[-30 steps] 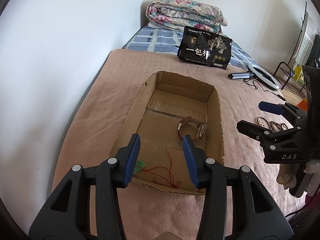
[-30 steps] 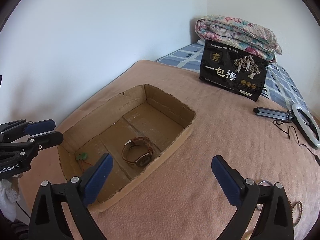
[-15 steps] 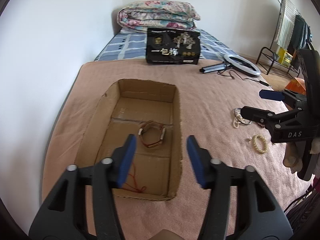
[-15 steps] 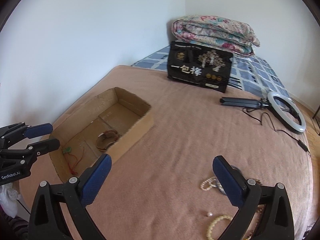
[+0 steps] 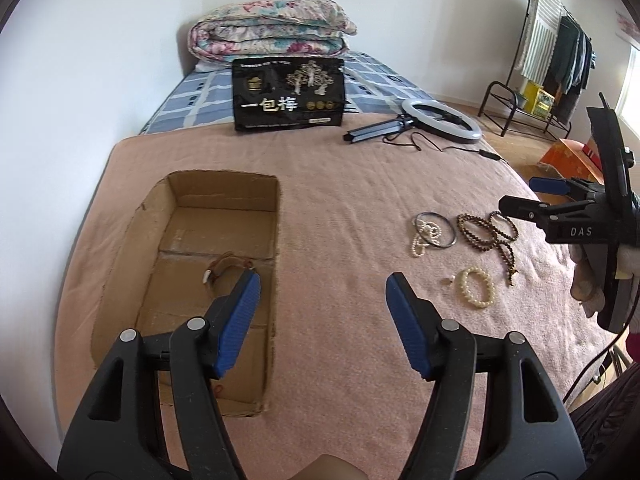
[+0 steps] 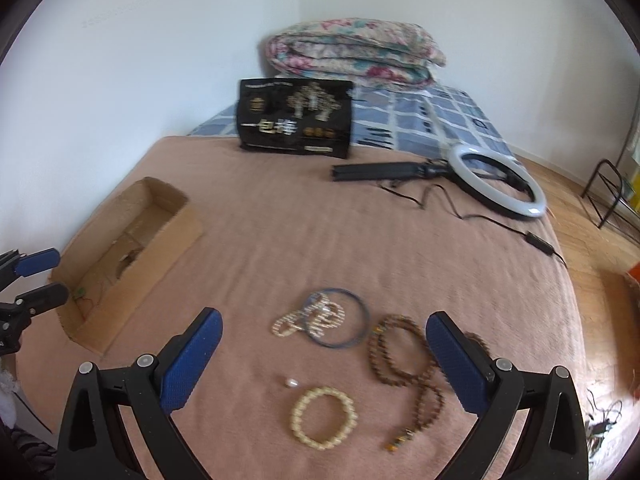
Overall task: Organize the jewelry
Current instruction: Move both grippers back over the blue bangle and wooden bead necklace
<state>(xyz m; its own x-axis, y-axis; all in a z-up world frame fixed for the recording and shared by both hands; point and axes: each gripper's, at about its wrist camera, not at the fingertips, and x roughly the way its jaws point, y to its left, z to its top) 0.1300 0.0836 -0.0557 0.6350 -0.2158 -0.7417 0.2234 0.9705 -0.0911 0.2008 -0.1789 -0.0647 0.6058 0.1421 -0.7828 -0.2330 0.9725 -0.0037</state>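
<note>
An open cardboard box [image 5: 224,188] lies on the pink blanket, with a brown-strap watch [image 5: 228,270] and a red cord with a green bead [image 6: 82,292] inside. To its right lie a pearl strand tangled with a dark bangle [image 6: 320,318], a brown bead strand [image 6: 400,360], a cream bead bracelet [image 6: 322,416] and a loose pearl [image 6: 291,382]. My left gripper [image 5: 323,280] hovers over the box's right wall, its jaws opening, nothing between them. My right gripper [image 6: 324,316] is open above the jewelry pile, holding nothing.
A black printed bag [image 5: 288,96] stands at the back, with a folded floral quilt [image 5: 272,28] behind it. A ring light [image 5: 440,118] with a trailing cable lies at the back right. A white wall runs along the left. A clothes rack [image 5: 560,48] stands off the bed.
Both grippers have swung right, away from over the box toward the jewelry pile. The left jaws have spread wider. The jewelry has not moved.
</note>
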